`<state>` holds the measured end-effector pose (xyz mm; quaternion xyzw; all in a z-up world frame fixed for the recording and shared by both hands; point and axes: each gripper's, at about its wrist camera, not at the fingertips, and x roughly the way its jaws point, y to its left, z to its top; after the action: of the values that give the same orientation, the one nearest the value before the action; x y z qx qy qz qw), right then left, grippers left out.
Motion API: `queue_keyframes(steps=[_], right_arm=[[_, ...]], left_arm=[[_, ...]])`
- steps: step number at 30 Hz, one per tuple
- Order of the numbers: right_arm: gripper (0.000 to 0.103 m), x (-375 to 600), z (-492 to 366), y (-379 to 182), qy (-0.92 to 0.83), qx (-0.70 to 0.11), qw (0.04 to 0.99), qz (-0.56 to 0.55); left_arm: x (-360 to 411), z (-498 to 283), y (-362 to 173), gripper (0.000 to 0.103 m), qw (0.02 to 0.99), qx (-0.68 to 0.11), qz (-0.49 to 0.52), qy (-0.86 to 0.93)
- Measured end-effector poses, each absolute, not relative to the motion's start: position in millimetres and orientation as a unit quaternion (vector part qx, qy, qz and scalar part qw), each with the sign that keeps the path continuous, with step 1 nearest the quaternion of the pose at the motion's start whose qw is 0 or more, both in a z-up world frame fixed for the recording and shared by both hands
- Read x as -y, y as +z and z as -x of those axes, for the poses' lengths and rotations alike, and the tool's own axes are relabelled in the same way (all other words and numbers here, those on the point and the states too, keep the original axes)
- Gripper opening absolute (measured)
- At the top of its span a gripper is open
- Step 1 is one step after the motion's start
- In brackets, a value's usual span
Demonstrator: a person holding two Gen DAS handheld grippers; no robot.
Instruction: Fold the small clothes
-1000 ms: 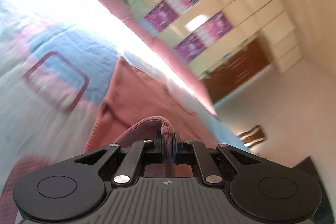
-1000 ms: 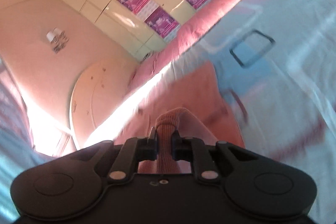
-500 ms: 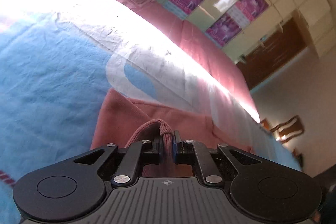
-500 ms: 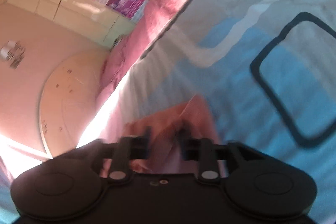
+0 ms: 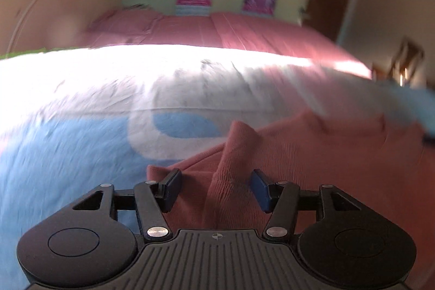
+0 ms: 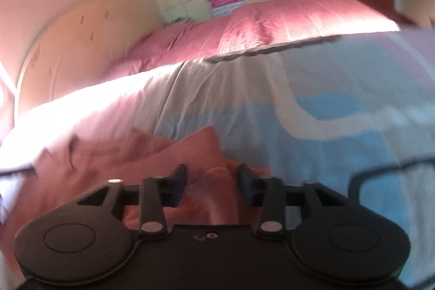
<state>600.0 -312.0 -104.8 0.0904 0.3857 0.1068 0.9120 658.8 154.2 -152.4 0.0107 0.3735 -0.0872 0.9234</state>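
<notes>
So the big thing here is the bed sheet, pale blue and white blocks, filling most of both views, with a pink blanket further back around 12 o'clock and the wardrobe wall behind that. The pink knit garment is lying on the sheet, spreading from the middle of the left wrist view out to 3 o'clock, and in the right wrist view it runs from centre to about 9 o'clock.

What's changed: a second ago both tongs were pinched on a ridge of the knit, now both have let go. The left gripper has its fingers wide apart with a raised fold standing loose between them, not clamped. Same for the right gripper, fingers apart, a soft hump of fabric between them.

Looks like one fold has been laid down and released, so the next grab is probably a fresh edge. The garment's left edge sits right by the left finger, and there's lots of bare sheet from 9 to 11 o'clock to move around in
</notes>
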Motion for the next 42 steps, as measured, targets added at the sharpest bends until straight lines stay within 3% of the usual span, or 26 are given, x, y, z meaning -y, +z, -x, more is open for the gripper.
queue_keyframes(steps=[1, 2, 6, 14, 19, 21, 22, 23, 24, 25, 26, 28, 30, 32, 34, 39, 42], right_arm=[[0.012, 305, -603, -105, 0.109, -0.392, 0.911, -0.068], [0.010, 299, -604, -104, 0.110, -0.391, 0.912, -0.052], [0.009, 297, -589, -81, 0.109, -0.318, 0.940, -0.052], [0.009, 297, -596, -96, 0.077, -0.325, 0.940, -0.067], [0.011, 297, -610, -115, 0.057, -0.359, 0.929, -0.066], [0.019, 293, -609, -113, 0.050, -0.363, 0.929, -0.054], [0.037, 292, -607, -111, 0.037, -0.367, 0.928, -0.047], [0.056, 285, -602, -103, 0.012, -0.361, 0.932, -0.026], [0.059, 274, -593, -92, 0.006, -0.339, 0.941, -0.010], [0.053, 265, -589, -87, 0.031, -0.327, 0.944, -0.012], [0.037, 249, -588, -84, 0.067, -0.336, 0.939, -0.019], [0.023, 198, -595, -93, 0.133, -0.370, 0.919, 0.015], [0.026, 152, -598, -107, 0.177, -0.378, 0.907, 0.048], [0.040, 127, -599, -117, 0.181, -0.370, 0.908, 0.069], [0.044, 120, -596, -121, 0.173, -0.360, 0.912, 0.096], [0.045, 213, -596, -121, 0.052, -0.360, 0.930, 0.043], [0.045, 230, -595, -118, 0.048, -0.364, 0.930, 0.029]], left_arm=[[-148, -659, -152, 0.016, 0.925, -0.367, -0.029, -0.092], [-145, -656, -147, 0.006, 0.930, -0.354, -0.032, -0.092], [-151, -627, -122, 0.005, 0.968, -0.247, 0.008, -0.038], [-158, -647, -131, 0.006, 0.955, -0.294, 0.032, -0.014], [-146, -662, -159, 0.006, 0.947, -0.320, -0.006, -0.009], [-140, -659, -150, 0.011, 0.946, -0.322, -0.025, -0.003], [-135, -652, -140, 0.015, 0.949, -0.314, -0.035, 0.000], [-124, -639, -127, 0.028, 0.956, -0.290, -0.049, -0.015], [-113, -628, -121, 0.040, 0.960, -0.273, -0.055, -0.041], [-97, -620, -116, 0.061, 0.959, -0.269, -0.053, -0.077], [-77, -617, -118, 0.064, 0.953, -0.276, -0.059, -0.114], [-34, -614, -127, 0.064, 0.937, -0.296, -0.073, -0.171], [-6, -614, -136, 0.064, 0.926, -0.311, -0.068, -0.204], [6, -617, -145, 0.064, 0.921, -0.323, -0.079, -0.203], [-13, -621, -149, 0.064, 0.926, -0.323, -0.048, -0.189], [-104, -617, -155, 0.064, 0.940, -0.330, -0.018, -0.090], [-104, -612, -150, 0.064, 0.940, -0.330, -0.019, -0.080]])
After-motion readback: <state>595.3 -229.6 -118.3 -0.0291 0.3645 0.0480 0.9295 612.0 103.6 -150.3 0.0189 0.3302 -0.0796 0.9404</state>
